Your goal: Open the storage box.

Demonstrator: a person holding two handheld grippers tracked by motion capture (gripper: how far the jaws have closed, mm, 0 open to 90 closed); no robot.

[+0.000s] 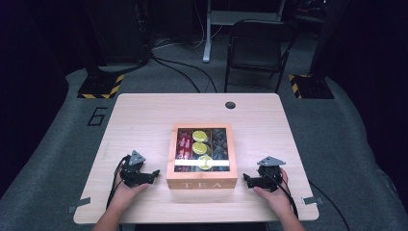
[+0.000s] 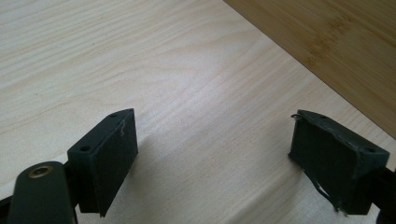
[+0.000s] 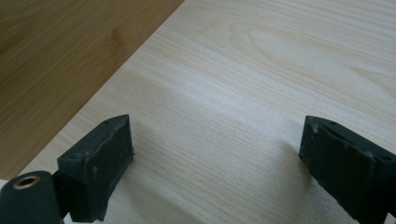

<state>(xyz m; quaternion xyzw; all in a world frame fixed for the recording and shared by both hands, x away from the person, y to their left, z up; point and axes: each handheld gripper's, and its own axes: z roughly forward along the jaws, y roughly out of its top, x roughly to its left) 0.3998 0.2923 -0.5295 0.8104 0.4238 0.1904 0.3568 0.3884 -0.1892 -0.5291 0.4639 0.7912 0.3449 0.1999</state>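
Left gripper view shows the left gripper (image 2: 212, 154) with jaws spread wide over bare table (image 2: 140, 70), nothing between them. Right gripper (image 3: 215, 158) jaws likewise stand apart and empty. Between both grippers, near the table's front edge, sits the wooden tea box (image 1: 202, 183), glass lid closed.

Wooden tea box (image 1: 202, 180): square, light-brown, with "TEA" lettered on the side facing the person. It sits flat near the middle of the table, closer to the near edge. Lid is closed; its clear pane shows three columns of compartments. Left column holds red packets (image 1: 184, 146), middle column holds three round yellow-green items (image 1: 200, 147), right column holds dark contents (image 1: 219, 144), not identifiable. A pale strip crosses the pane near its front edge.
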